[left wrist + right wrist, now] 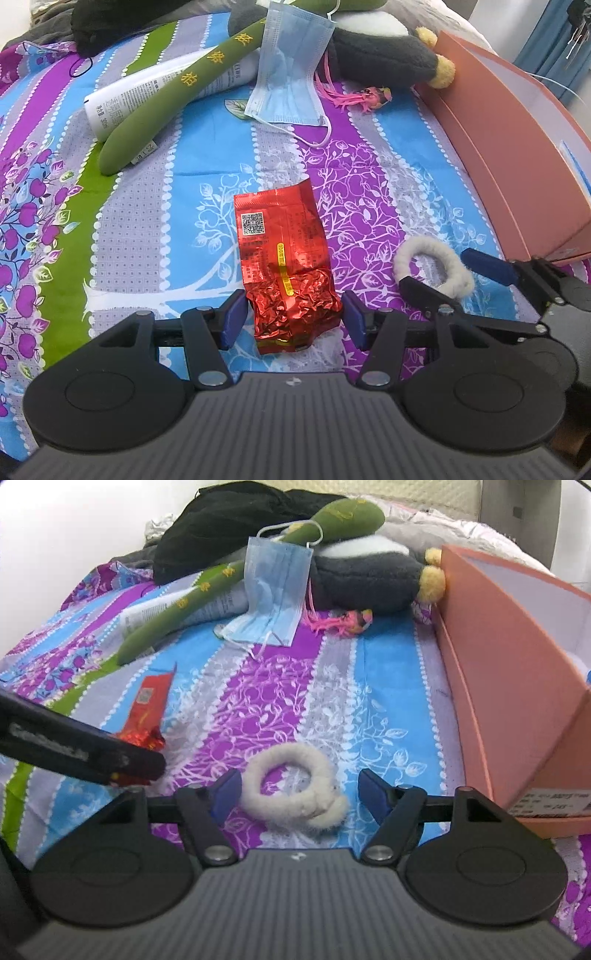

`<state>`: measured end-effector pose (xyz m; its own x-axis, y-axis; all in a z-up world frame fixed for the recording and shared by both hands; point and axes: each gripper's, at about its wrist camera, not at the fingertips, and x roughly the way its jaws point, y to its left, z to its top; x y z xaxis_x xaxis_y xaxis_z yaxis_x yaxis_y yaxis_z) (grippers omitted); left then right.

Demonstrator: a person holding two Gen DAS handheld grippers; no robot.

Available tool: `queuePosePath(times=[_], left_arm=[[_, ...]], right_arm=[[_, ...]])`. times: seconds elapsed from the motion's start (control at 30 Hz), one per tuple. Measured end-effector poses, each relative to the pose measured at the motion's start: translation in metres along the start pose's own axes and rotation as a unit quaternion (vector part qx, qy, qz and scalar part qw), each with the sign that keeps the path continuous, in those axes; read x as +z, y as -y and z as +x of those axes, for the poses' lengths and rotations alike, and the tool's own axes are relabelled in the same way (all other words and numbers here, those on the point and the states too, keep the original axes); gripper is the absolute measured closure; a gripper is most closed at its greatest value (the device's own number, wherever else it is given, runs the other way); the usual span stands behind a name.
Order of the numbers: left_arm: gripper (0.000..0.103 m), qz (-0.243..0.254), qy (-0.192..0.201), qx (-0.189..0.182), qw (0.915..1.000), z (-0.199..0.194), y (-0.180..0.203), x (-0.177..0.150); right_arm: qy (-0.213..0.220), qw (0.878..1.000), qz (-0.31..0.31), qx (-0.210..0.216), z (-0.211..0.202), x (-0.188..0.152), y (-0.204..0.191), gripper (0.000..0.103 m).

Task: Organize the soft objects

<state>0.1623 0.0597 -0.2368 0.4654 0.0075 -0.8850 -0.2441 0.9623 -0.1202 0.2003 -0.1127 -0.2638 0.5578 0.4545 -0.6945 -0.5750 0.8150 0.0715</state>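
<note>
A red foil packet (288, 269) lies flat on the patterned bedsheet (207, 206). Its crumpled near end sits between the blue pads of my left gripper (295, 317), which is open and straddles it with a thin gap on each side. A white fluffy hair ring (295, 790) lies on the sheet between the fingers of my right gripper (299, 794), also open, its pads clear of the ring. The left wrist view shows that ring (436, 266) and the right gripper (454, 277) just right of the packet. In the right wrist view a black finger (92, 753) of the left gripper covers part of the packet (147, 705).
An open orange box (498, 683) stands along the right side. Farther back lie a blue face mask (291, 70), a long green plush (177, 96), a grey plush toy (380, 51), a white tube (122, 96), a pink tassel charm (354, 98) and a black garment (229, 520).
</note>
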Motion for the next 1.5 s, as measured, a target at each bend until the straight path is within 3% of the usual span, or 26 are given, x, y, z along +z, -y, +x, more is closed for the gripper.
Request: queuePosePath(times=[0.13, 0.33, 0.57, 1.0, 1.5], left_arm=[[0.042, 0.001, 0.0, 0.003, 1.0, 0.001, -0.001, -0.001], [0.042, -0.003, 0.0, 0.013, 0.9999, 0.0, -0.007, -0.003], [0.042, -0.008, 0.005, 0.014, 0.9998, -0.007, -0.013, -0.005], [0.042, 0.006, 0.045, -0.015, 0.9989, -0.034, 0.006, 0.017], [0.042, 0.054, 0.111, -0.079, 0.9892, -0.093, 0.068, 0.075]], right_arm=[[0.006, 1.0, -0.006, 0.012, 0.003, -0.007, -0.003, 0.039], [0.011, 0.999, -0.045, 0.013, -0.001, -0.01, -0.015, 0.073], [0.014, 0.999, -0.032, 0.005, -0.011, -0.005, -0.017, 0.086], [0.037, 0.999, 0.028, -0.011, -0.05, 0.026, 0.002, 0.088], [0.115, 0.991, 0.055, -0.04, -0.128, 0.082, 0.04, 0.088]])
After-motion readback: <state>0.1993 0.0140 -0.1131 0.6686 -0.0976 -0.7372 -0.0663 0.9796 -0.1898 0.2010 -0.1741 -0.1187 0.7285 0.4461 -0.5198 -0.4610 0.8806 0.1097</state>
